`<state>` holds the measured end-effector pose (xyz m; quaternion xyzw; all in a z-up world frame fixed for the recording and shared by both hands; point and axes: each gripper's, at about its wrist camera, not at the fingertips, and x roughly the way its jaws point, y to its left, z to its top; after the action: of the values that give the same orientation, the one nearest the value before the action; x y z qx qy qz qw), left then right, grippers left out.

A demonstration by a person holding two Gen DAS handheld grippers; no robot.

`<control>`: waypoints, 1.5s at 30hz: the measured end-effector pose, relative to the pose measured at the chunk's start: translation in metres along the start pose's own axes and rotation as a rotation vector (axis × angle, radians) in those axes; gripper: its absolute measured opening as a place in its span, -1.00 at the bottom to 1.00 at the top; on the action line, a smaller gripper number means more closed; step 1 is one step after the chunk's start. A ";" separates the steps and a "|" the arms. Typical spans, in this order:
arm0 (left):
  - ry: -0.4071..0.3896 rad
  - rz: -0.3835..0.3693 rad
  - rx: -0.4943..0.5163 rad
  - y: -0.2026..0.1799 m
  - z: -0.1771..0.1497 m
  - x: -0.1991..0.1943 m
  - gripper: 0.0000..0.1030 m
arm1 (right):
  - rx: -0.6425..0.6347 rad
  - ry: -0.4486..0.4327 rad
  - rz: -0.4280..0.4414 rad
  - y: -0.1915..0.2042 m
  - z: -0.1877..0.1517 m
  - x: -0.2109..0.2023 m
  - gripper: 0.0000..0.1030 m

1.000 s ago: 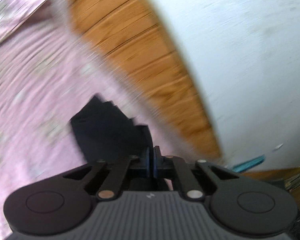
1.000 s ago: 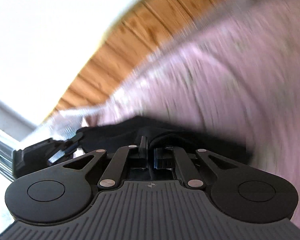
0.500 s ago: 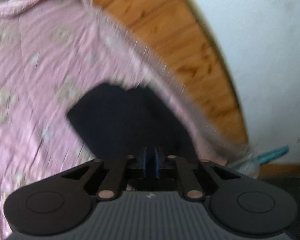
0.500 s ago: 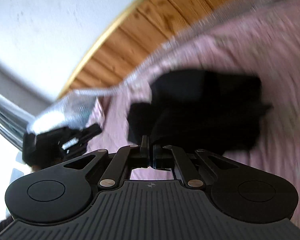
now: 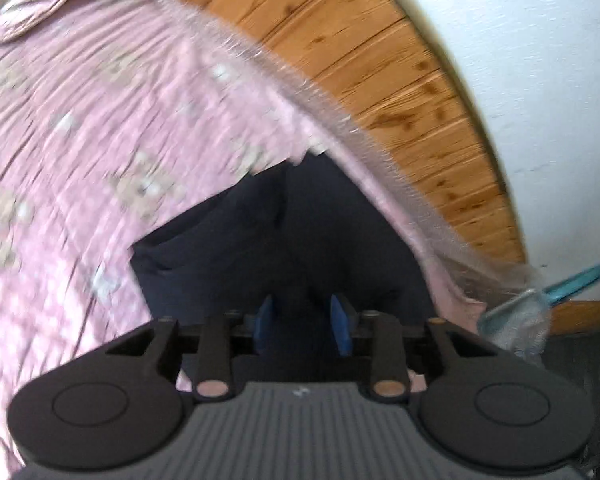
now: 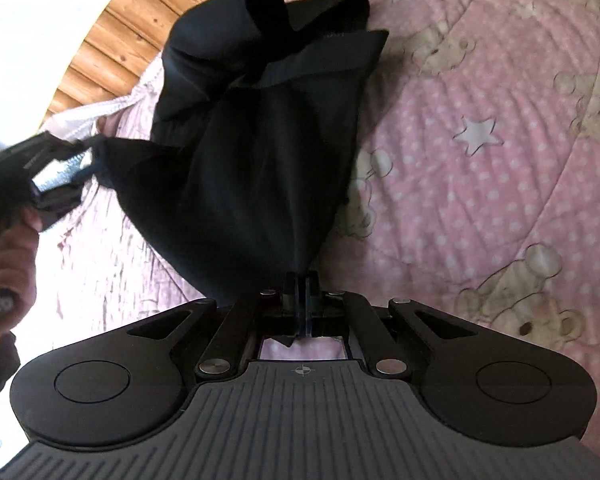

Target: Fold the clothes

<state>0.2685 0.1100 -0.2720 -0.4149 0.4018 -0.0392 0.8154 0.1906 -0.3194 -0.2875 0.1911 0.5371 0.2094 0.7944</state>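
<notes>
A black garment (image 6: 260, 140) lies bunched on the pink quilt (image 6: 480, 160). My right gripper (image 6: 301, 280) is shut on the garment's near edge. My left gripper (image 5: 302, 320) is open, its blue pads (image 5: 265, 316) apart just above the dark cloth (image 5: 280, 232). In the right wrist view the left gripper (image 6: 80, 168) is at the far left, right at a corner of the garment, with a hand behind it. The garment's far end is folded over itself in loose flaps.
The quilt has bears and stars and a frilled edge (image 5: 340, 120). A wooden headboard (image 5: 380, 60) and a white wall (image 5: 540, 60) run along the bed's side. A teal-handled object (image 5: 572, 284) lies at the right edge.
My left gripper has opened; it was shut on the cloth before. Both grippers came down toward the quilt and the garment now lies on it. My right gripper stays shut.
</notes>
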 end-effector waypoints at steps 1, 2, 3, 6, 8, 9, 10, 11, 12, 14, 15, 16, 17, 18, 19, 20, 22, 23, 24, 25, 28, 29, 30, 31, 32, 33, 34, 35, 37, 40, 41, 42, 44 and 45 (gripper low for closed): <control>0.023 0.020 0.015 0.001 0.002 0.004 -0.34 | -0.017 0.007 -0.018 0.000 -0.002 0.000 -1.00; 0.054 0.073 0.032 0.004 0.003 0.010 -0.34 | -0.033 0.015 -0.030 0.001 -0.004 0.000 -1.00; 0.091 0.130 0.050 0.009 0.003 0.017 -0.32 | -0.047 0.023 -0.035 0.001 -0.004 0.000 -1.00; 0.173 0.285 0.039 0.038 -0.004 0.029 -0.52 | -0.093 0.038 -0.074 0.005 0.003 -0.008 -0.94; 0.165 0.267 0.017 0.045 -0.002 0.015 -0.45 | -0.138 0.020 -0.122 0.009 0.015 -0.025 -0.69; 0.147 0.267 0.013 0.043 0.000 0.007 -0.36 | -0.172 -0.012 -0.159 0.012 0.024 -0.037 -0.52; 0.126 0.256 0.012 0.040 0.001 -0.002 -0.33 | -0.213 -0.052 -0.197 0.018 0.034 -0.049 -0.34; 0.103 0.234 0.010 0.034 0.005 -0.009 -0.33 | -0.254 -0.093 -0.235 0.025 0.044 -0.060 -0.02; 0.086 0.198 0.011 0.026 0.011 -0.014 -0.33 | -0.311 -0.129 -0.263 0.033 0.055 -0.067 0.07; 0.062 0.122 0.018 0.004 0.025 -0.013 -0.25 | -0.450 -0.189 -0.296 0.054 0.082 -0.068 0.31; 0.056 0.087 0.024 -0.008 0.034 -0.008 -0.12 | -0.523 -0.208 -0.304 0.063 0.098 -0.061 0.52; 0.058 0.066 0.024 -0.019 0.042 0.003 -0.06 | -0.594 -0.217 -0.308 0.072 0.113 -0.049 0.59; 0.062 0.049 0.023 -0.030 0.051 0.016 0.02 | -0.662 -0.220 -0.308 0.081 0.127 -0.036 0.64; 0.064 0.053 0.016 -0.038 0.060 0.032 0.05 | -0.730 -0.223 -0.308 0.089 0.141 -0.022 0.66; 0.057 0.066 0.015 -0.044 0.069 0.046 0.07 | -0.781 -0.211 -0.300 0.096 0.152 -0.010 0.66; 0.048 0.079 0.015 -0.050 0.079 0.059 0.21 | -0.819 -0.187 -0.284 0.100 0.161 0.003 0.66; 0.060 0.093 -0.002 -0.048 0.097 0.083 0.49 | -0.889 -0.138 -0.253 0.108 0.177 0.025 0.65; 0.056 0.113 -0.012 -0.045 0.104 0.092 0.47 | -0.921 -0.118 -0.241 0.109 0.180 0.031 0.64; 0.046 0.138 -0.021 -0.040 0.111 0.098 0.48 | -0.949 -0.106 -0.227 0.111 0.182 0.033 0.64; 0.039 0.132 -0.018 -0.035 0.118 0.104 0.49 | -0.972 -0.098 -0.213 0.112 0.182 0.034 0.64; 0.103 0.084 0.011 -0.022 0.132 0.129 0.59 | -1.014 -0.075 -0.184 0.113 0.183 0.038 0.64; 0.133 0.073 0.021 -0.018 0.135 0.138 0.58 | -1.022 -0.065 -0.181 0.111 0.184 0.043 0.63; 0.149 0.067 0.029 -0.016 0.136 0.144 0.57 | -1.027 -0.049 -0.179 0.109 0.186 0.049 0.55; 0.166 0.039 0.036 -0.016 0.135 0.147 0.57 | -1.030 -0.031 -0.179 0.107 0.187 0.054 0.47; 0.185 0.004 0.043 -0.016 0.133 0.148 0.51 | -1.028 -0.015 -0.175 0.105 0.187 0.057 0.20; 0.187 -0.019 0.066 -0.019 0.130 0.146 0.06 | -1.021 -0.001 -0.168 0.103 0.187 0.059 0.04; 0.183 -0.037 0.094 -0.022 0.129 0.141 -0.32 | -1.014 0.007 -0.162 0.102 0.188 0.060 -0.23; 0.179 -0.055 0.122 -0.026 0.127 0.137 -0.83 | -1.007 0.009 -0.158 0.101 0.187 0.060 -0.56; 0.171 -0.092 0.178 -0.033 0.123 0.129 -0.86 | -1.007 -0.008 -0.161 0.102 0.184 0.058 -0.93; 0.144 -0.193 0.243 -0.035 0.119 0.090 -0.87 | -1.070 -0.064 -0.204 0.113 0.165 0.038 -0.95; 0.135 -0.230 0.265 -0.033 0.116 0.071 -0.87 | -1.100 -0.084 -0.223 0.118 0.157 0.028 -0.96; 0.138 -0.243 0.286 -0.026 0.110 0.056 -0.87 | -1.137 -0.099 -0.237 0.124 0.146 0.018 -0.97; 0.158 -0.217 0.314 -0.006 0.092 0.033 -0.85 | -1.197 -0.088 -0.231 0.138 0.112 0.003 -0.97; 0.173 -0.173 0.316 0.007 0.080 0.027 -0.85 | -1.223 -0.078 -0.224 0.145 0.093 -0.003 -0.97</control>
<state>0.3394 0.1555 -0.2672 -0.3097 0.4222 -0.2071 0.8264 0.2584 -0.2067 -0.1765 -0.3484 0.3072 0.3875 0.7963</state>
